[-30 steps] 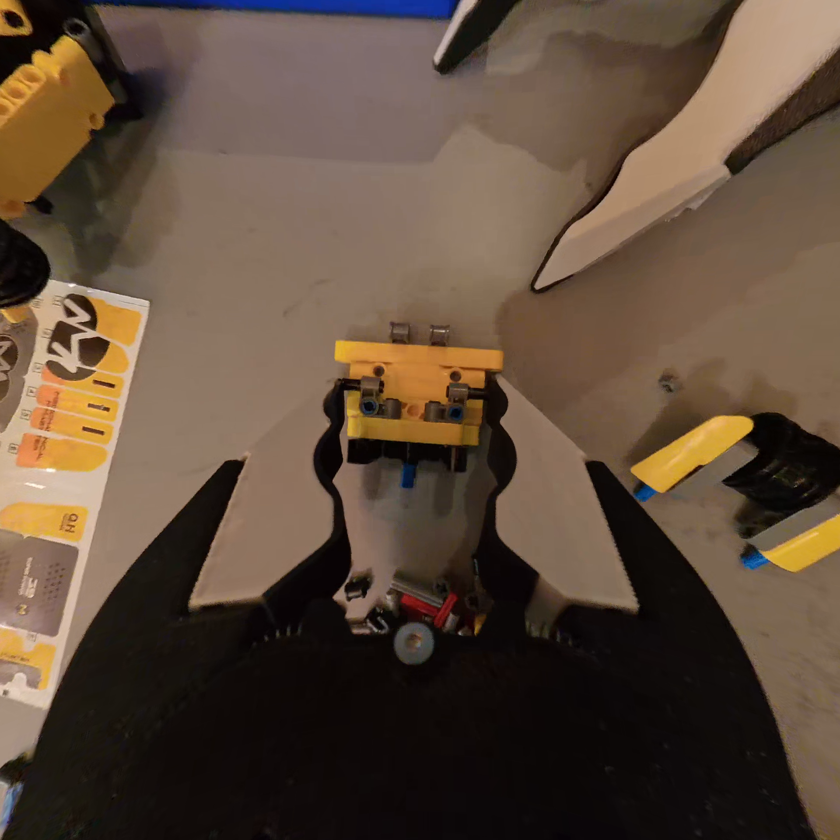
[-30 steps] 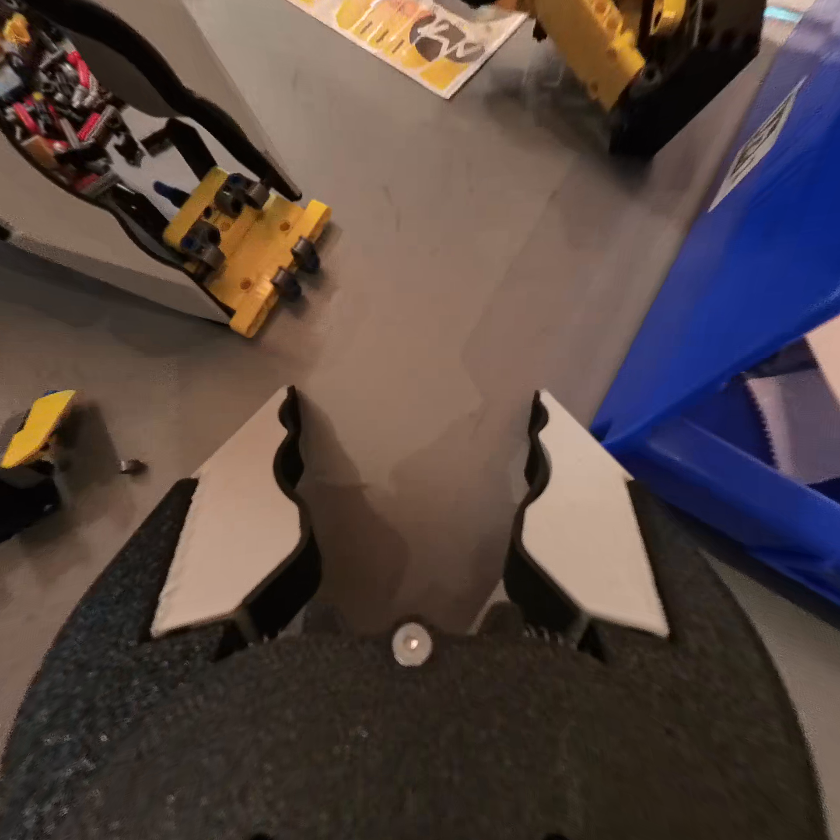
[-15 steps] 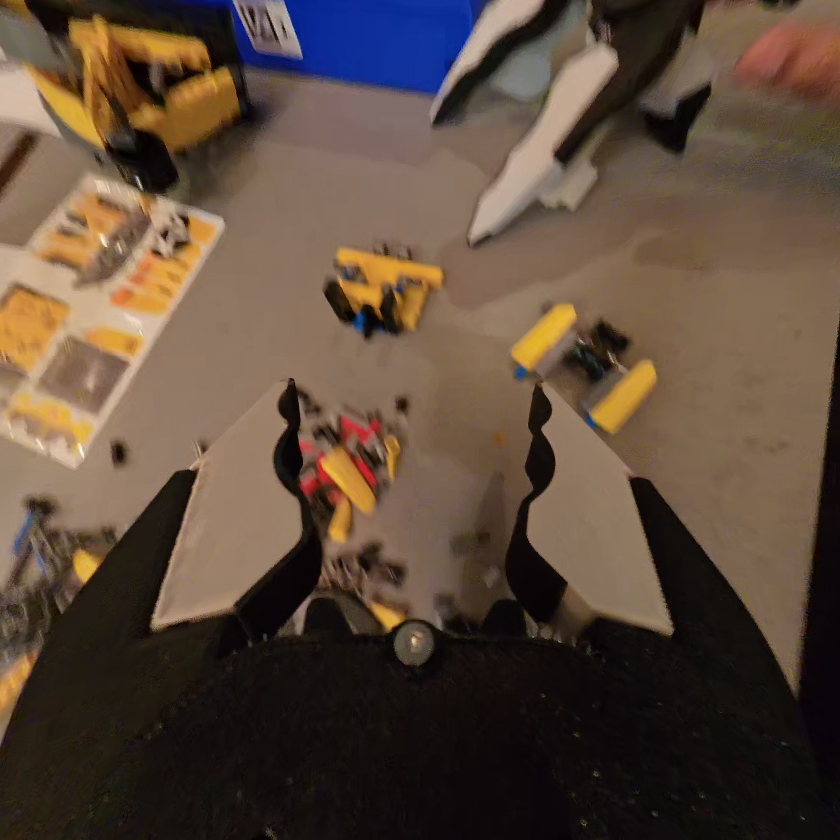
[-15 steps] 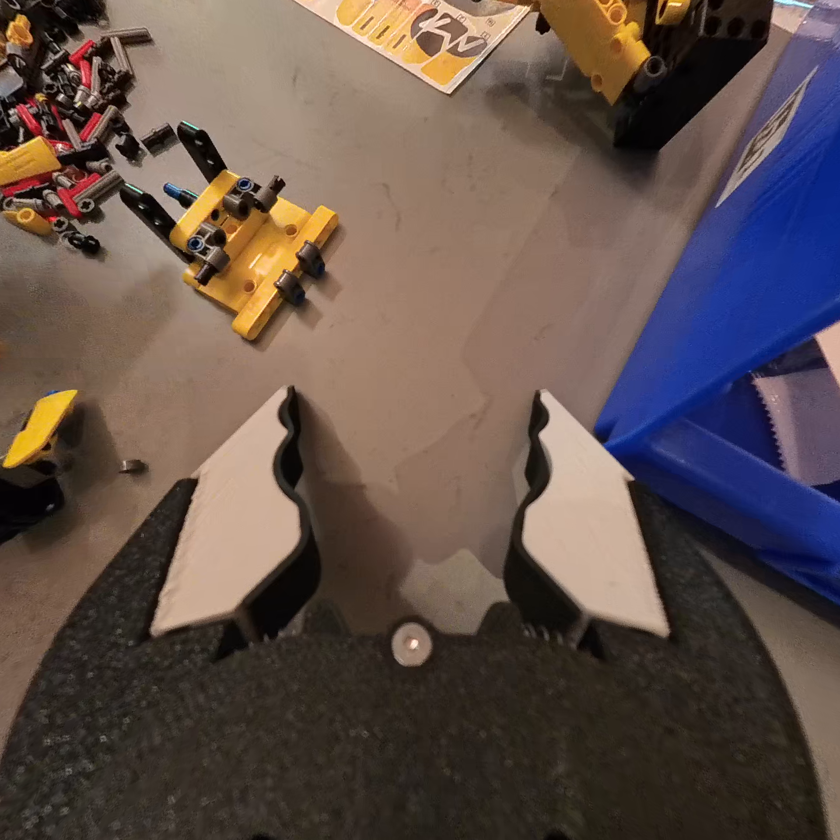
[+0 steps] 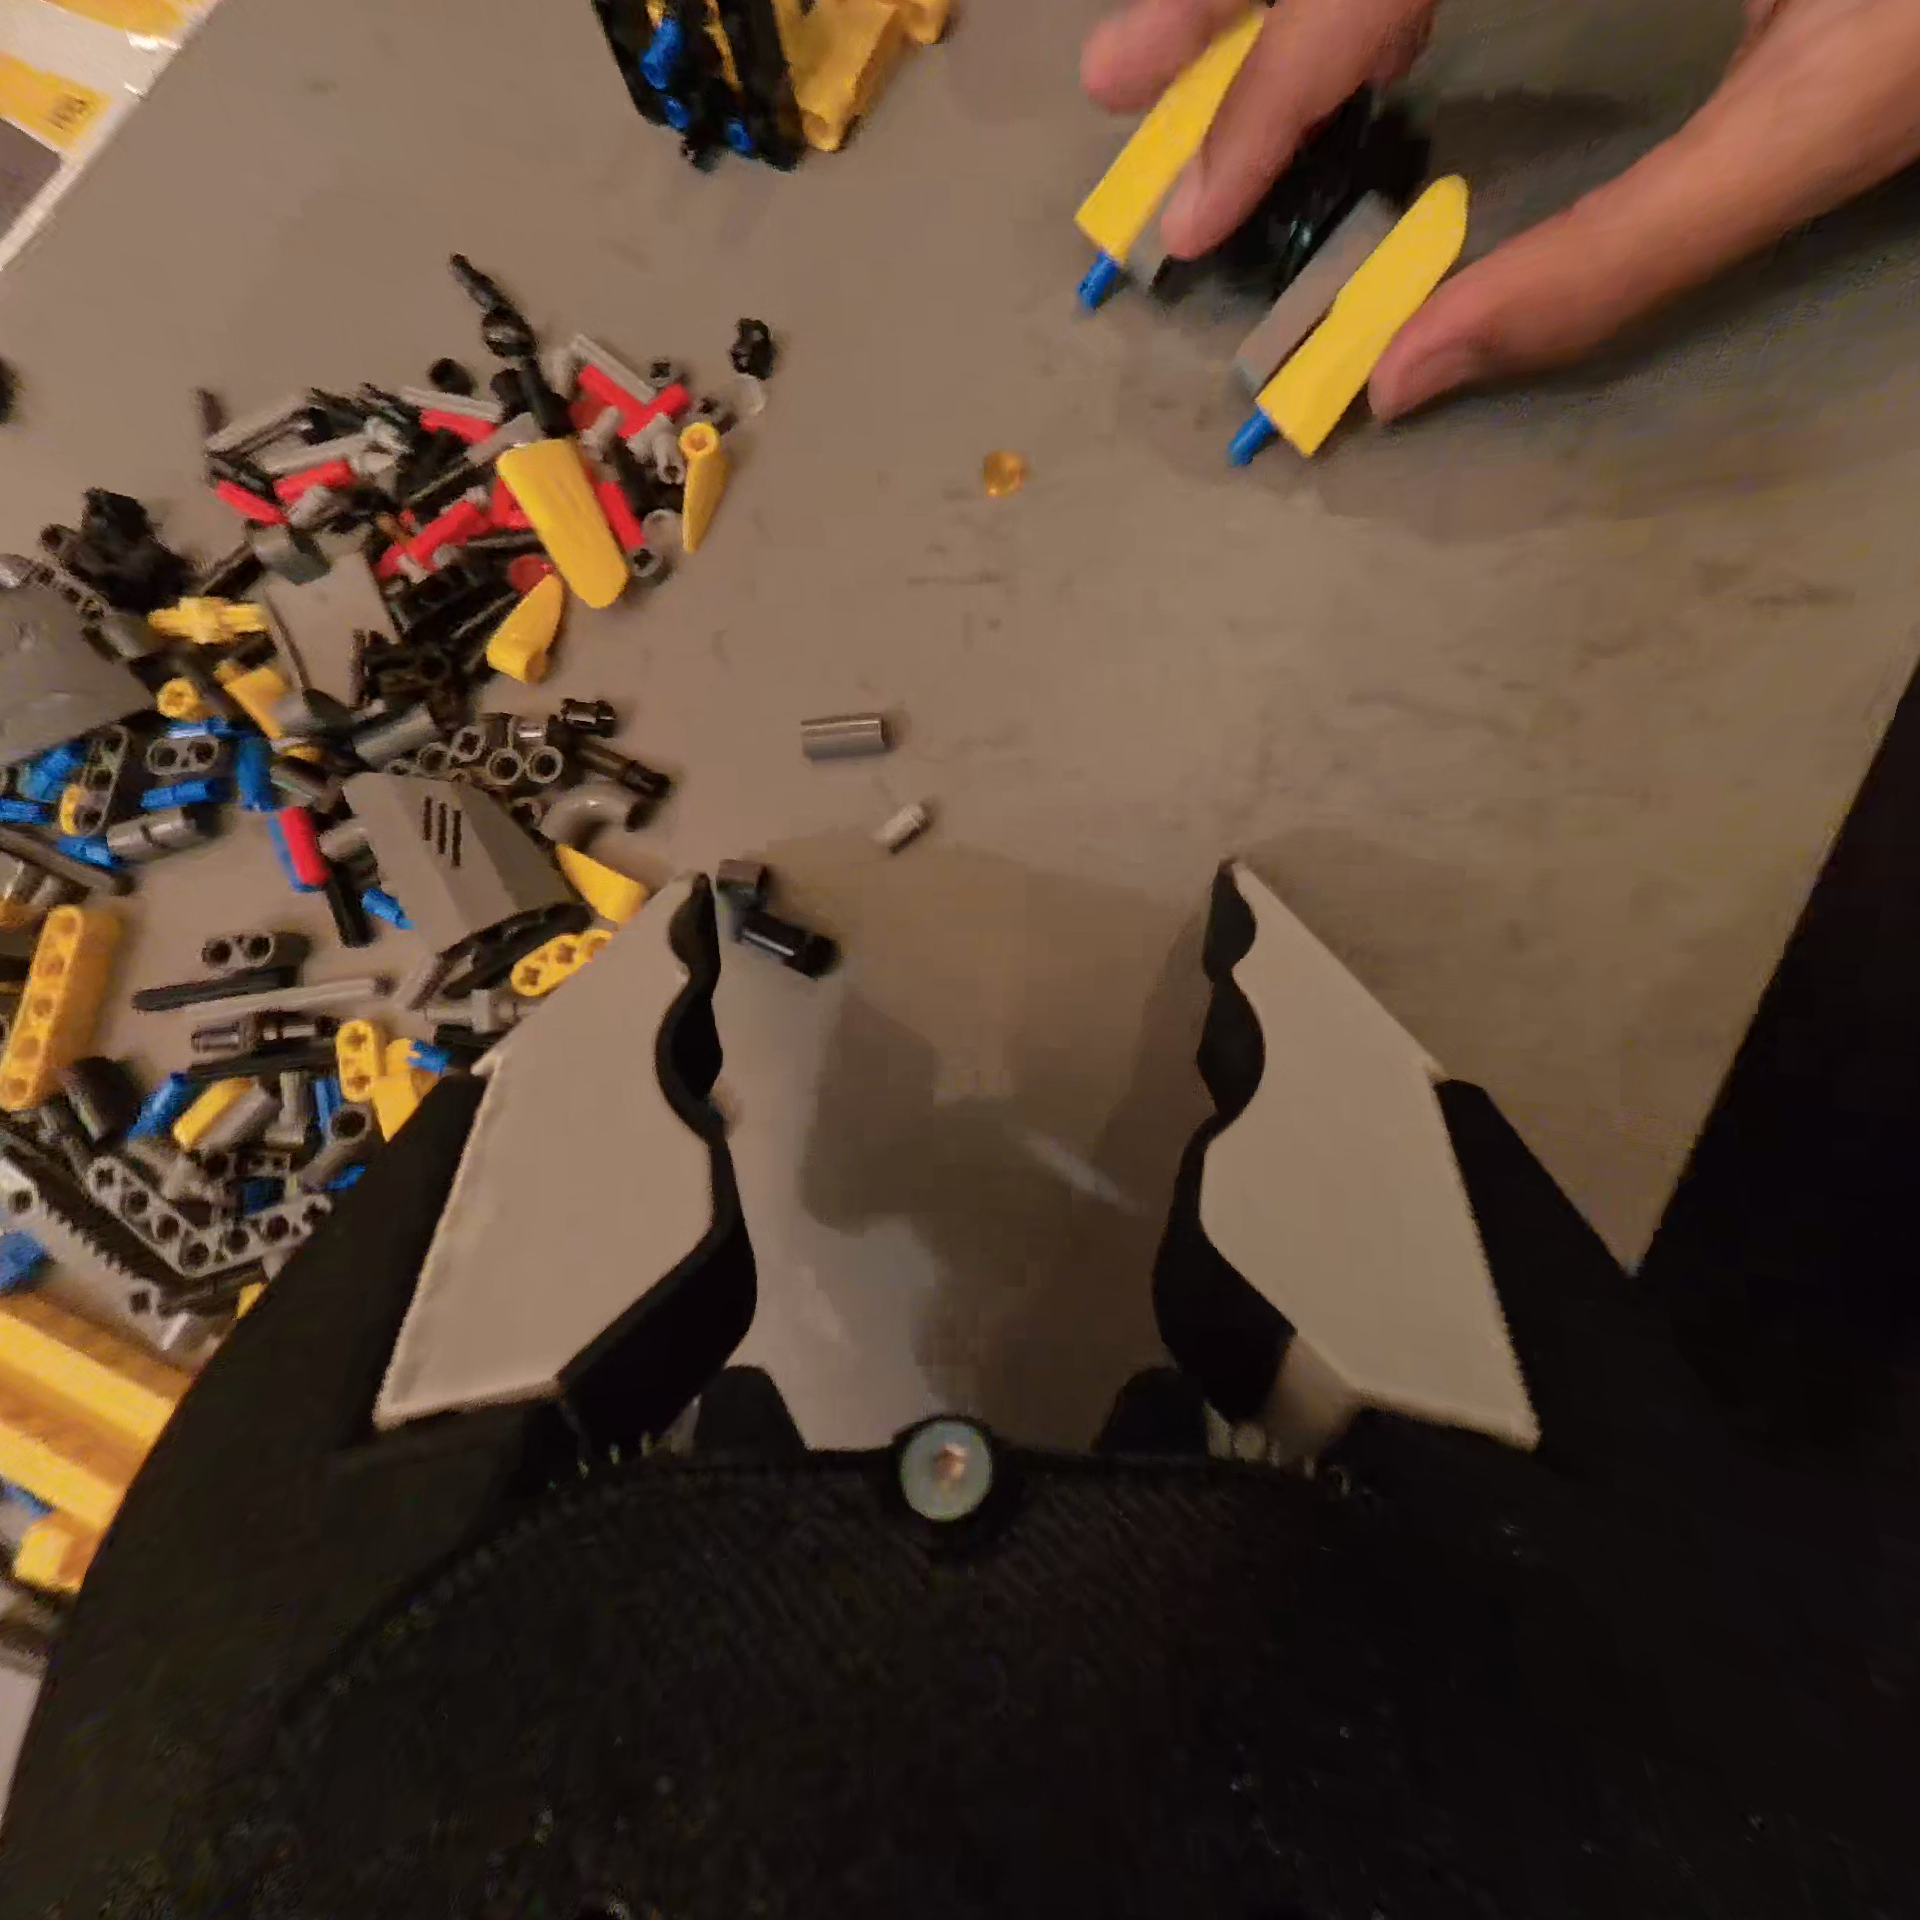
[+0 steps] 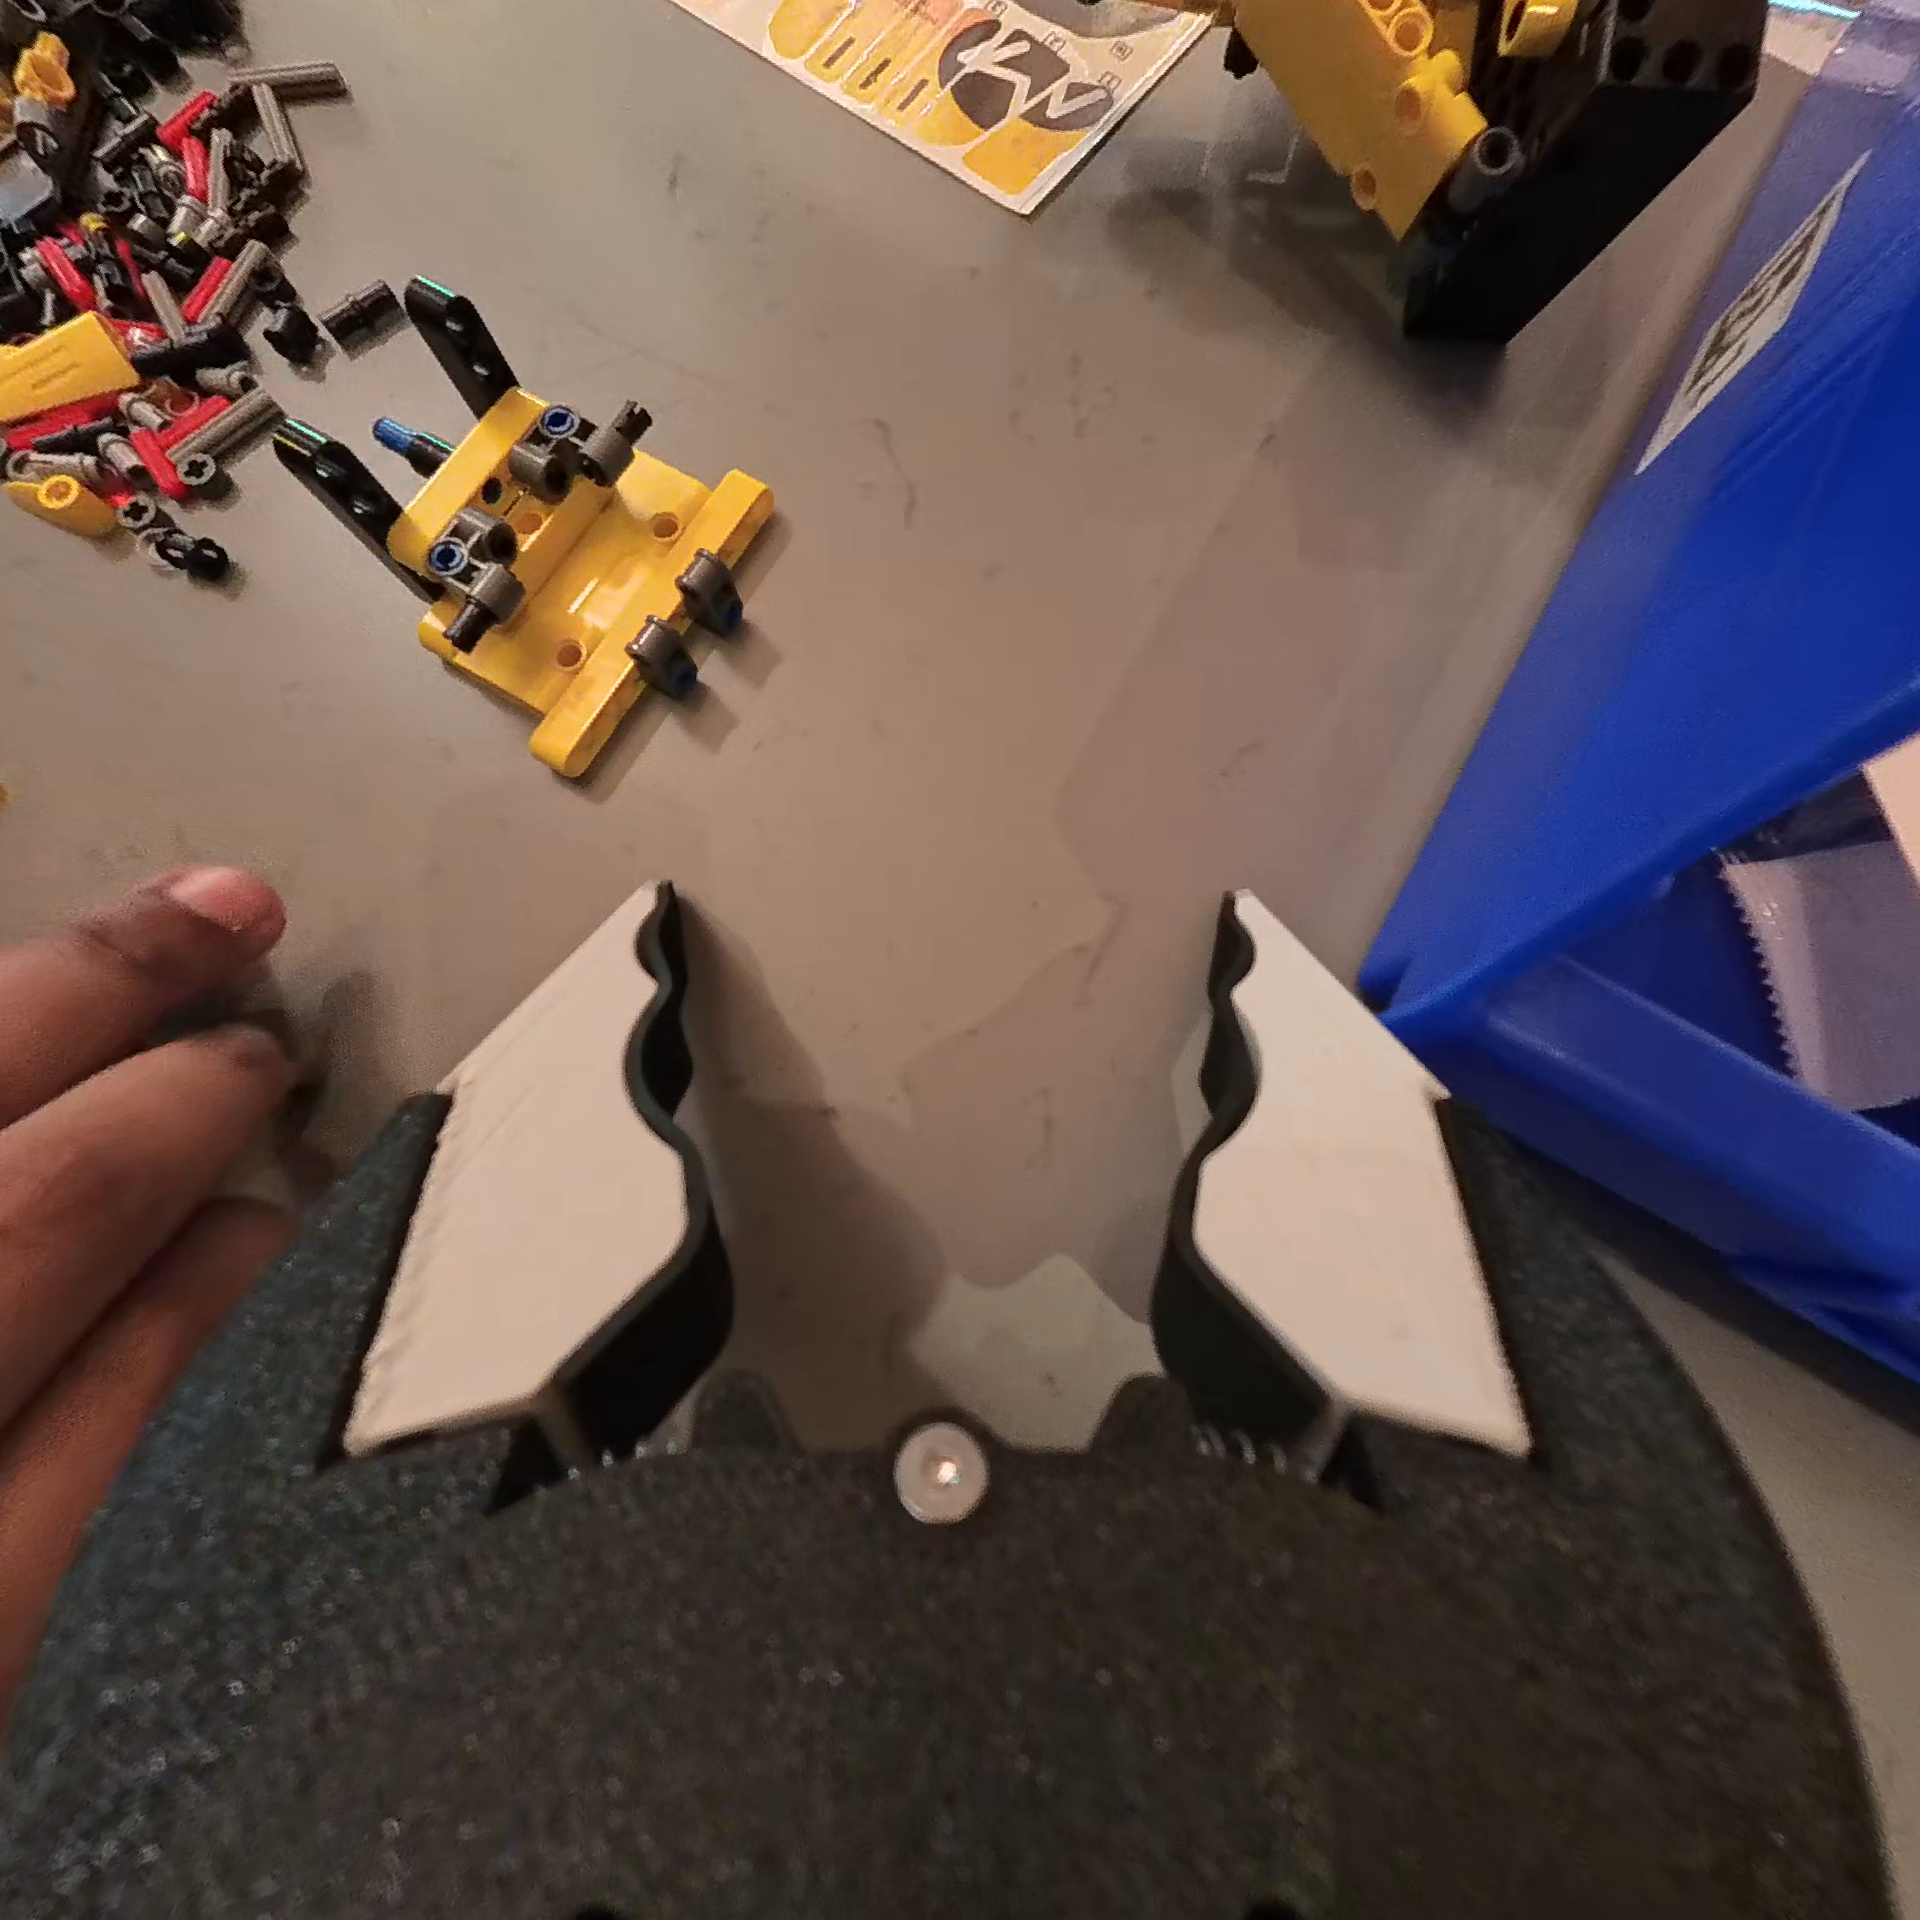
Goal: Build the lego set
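Left wrist view: brick pile (image 5: 343, 748) beside gripper (image 5: 961, 883)

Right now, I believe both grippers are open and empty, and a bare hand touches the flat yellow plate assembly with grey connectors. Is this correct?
Not quite. The bare hand touches a different piece: the black part with two yellow curved panels and blue pins, as the left wrist view shows. The flat yellow plate assembly with grey connectors lies untouched. The left gripper and right gripper are indeed open and empty.
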